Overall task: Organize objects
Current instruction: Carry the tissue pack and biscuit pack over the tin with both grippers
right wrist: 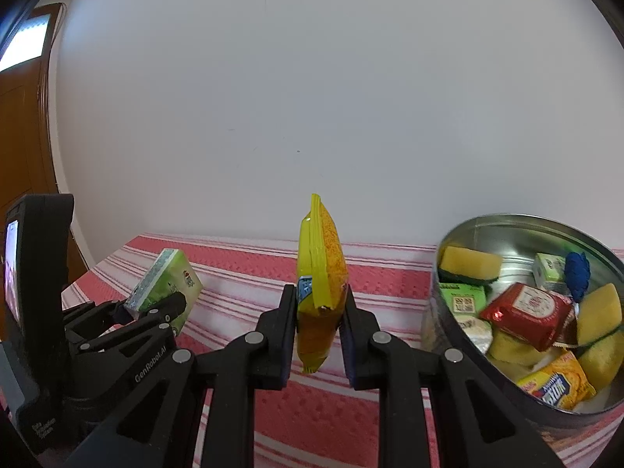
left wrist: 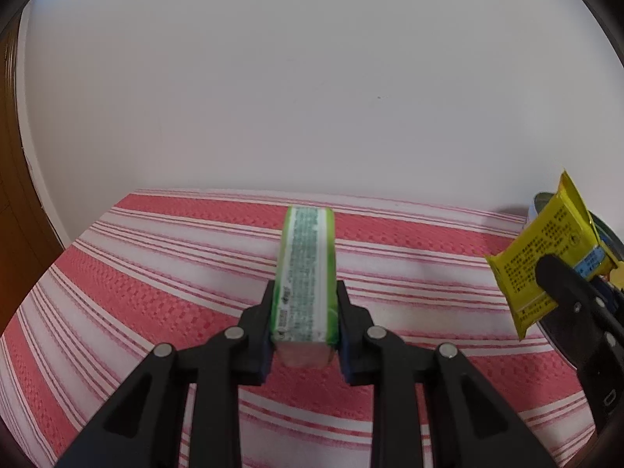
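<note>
Both grippers carry something above the striped tabletop (left wrist: 156, 273), so the main risk is a drop. The left gripper (left wrist: 304, 323) has its jaws closed on a green pack (left wrist: 306, 273), but they pinch only its near end, and most of the pack sticks out forward. If the hand tilts or shakes, the pack may turn between the jaws or slip out. The right gripper (right wrist: 318, 319) has its jaws closed on a yellow packet (right wrist: 321, 273), held upright on its edge. The packet looks soft and shiny, so it may bend or slide down. The two grippers are also near each other, and they could bump if both go to the tin (right wrist: 518, 222) together. The tin at the right is already quite full with sponges and packets, so a new thing may roll out over its rim.

The green pack is a flat block in white and green wrap with small print on its narrow side. The yellow packet has a crimped top and a blue label.
</note>
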The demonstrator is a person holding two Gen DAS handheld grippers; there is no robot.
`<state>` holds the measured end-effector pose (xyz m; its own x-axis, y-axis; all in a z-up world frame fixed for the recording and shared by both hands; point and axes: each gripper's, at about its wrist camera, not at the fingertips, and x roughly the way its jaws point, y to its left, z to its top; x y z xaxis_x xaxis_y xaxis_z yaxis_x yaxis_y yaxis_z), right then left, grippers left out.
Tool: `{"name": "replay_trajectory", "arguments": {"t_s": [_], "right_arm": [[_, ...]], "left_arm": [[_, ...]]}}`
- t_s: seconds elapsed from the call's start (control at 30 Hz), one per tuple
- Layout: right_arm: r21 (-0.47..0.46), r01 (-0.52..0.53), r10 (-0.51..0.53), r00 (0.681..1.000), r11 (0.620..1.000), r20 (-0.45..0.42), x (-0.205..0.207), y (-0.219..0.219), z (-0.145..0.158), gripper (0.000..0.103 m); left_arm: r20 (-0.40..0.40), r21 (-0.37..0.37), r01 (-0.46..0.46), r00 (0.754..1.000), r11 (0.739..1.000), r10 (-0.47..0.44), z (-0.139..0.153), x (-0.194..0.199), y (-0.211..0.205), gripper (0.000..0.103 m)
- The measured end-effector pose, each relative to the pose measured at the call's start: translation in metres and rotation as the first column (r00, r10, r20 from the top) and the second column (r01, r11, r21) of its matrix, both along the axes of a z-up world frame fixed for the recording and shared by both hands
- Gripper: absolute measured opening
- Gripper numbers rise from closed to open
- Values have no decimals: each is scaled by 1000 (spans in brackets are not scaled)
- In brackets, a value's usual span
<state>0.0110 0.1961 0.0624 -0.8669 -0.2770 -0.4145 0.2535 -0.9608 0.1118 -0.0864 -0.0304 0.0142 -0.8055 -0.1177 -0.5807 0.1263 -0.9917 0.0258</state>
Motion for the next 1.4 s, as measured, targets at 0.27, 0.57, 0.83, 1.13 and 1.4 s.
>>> {"name": "replay_trajectory", "arguments": {"t_s": [0.27,0.57,0.83,1.13,1.4], "right_arm": [[13,14,-14,1000,1000,9,8,11,-3,23],[2,28,-28,999,1000,15,16,25,-1,23],[-13,19,-19,1000,1000,-6,26,33,6,23],[-39,19,-20,999,999,-39,35,49,16,23],[-63,40,-44,997,997,-71,40,71,27,23]], "left_arm": [[-5,4,4,1000,1000,-4,0,7,5,24],[2,18,-12,1000,1000,12,2,17,16,24],[11,33,-15,1000,999,14,1,21,20,24],[-7,38,-5,1000,999,5,5,26,33,24],[-42,39,41,998,998,-39,19,30,61,24]]}}
